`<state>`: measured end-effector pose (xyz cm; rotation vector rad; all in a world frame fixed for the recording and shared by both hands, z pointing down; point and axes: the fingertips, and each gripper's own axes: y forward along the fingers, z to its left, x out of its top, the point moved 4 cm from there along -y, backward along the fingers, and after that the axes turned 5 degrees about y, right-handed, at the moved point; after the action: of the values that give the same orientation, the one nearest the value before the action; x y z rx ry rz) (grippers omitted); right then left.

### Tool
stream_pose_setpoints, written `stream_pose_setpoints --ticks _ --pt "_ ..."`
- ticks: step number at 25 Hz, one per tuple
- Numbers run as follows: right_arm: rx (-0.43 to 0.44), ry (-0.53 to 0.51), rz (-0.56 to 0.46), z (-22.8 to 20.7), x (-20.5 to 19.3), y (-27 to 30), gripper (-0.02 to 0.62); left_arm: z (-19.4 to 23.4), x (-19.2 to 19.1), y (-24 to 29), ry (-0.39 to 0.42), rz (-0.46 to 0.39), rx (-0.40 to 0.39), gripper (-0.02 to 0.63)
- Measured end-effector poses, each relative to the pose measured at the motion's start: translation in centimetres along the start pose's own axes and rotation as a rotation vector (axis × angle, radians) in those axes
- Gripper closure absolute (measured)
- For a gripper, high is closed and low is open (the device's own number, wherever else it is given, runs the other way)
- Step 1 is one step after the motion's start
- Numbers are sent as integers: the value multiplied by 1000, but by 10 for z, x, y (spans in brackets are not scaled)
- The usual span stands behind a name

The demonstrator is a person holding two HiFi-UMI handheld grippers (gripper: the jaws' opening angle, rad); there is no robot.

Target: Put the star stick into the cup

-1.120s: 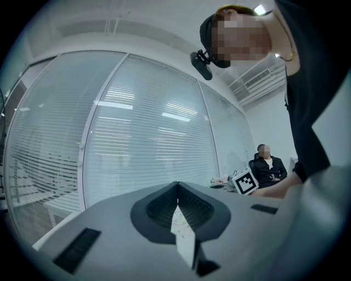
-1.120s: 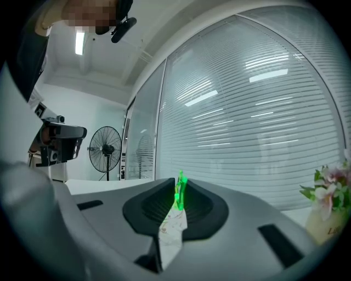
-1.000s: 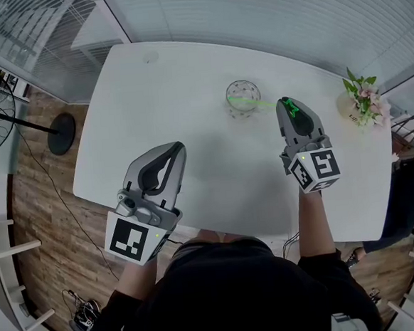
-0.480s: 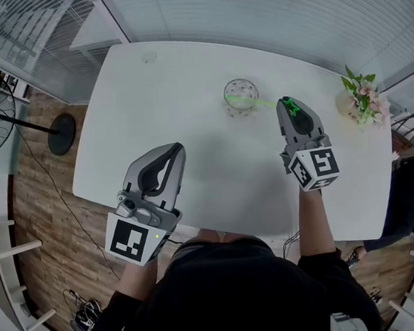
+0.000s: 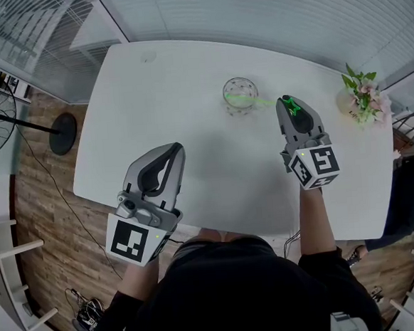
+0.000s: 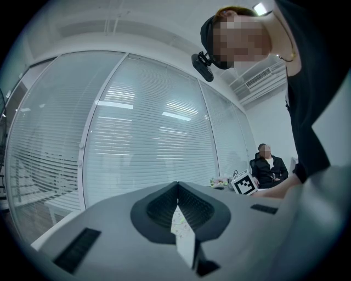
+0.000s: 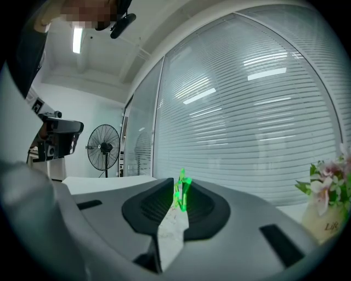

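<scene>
Near the table's (image 5: 179,78) far edge, the right gripper (image 5: 285,103) has barely moved — jaws opening round the star stick (image 7: 182,189), its tip in the cup (image 5: 240,93); the left gripper (image 5: 177,148) is closed and empty, with bare tabletop between.

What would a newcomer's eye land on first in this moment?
The bright green star stick stands out first. Its star end sits between the jaws of the right gripper, which are opening, and its other end reaches into the glass cup on the far part of the white table. At the table's right edge stand pink flowers.
</scene>
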<state>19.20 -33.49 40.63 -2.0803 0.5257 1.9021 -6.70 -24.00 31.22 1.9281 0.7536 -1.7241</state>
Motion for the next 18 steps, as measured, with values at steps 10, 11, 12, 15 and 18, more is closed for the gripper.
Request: stream_pose_setpoints --ticks 10,11,12,15,18 --pt "11 6 -12 1 5 -2 479 0 0 4 0 -7 -8 592" --pt "9 6 -15 1 6 -3 472 0 0 4 -1 -8 -10 592" --pt "7 5 -18 2 7 -3 468 0 0 4 -2 -10 -11 592" --pt "1 0 -27 1 11 -5 449 0 2 6 0 -15 -17 592" --pt "2 -3 -35 2 17 -7 433 0 4 8 5 -23 -26 592"
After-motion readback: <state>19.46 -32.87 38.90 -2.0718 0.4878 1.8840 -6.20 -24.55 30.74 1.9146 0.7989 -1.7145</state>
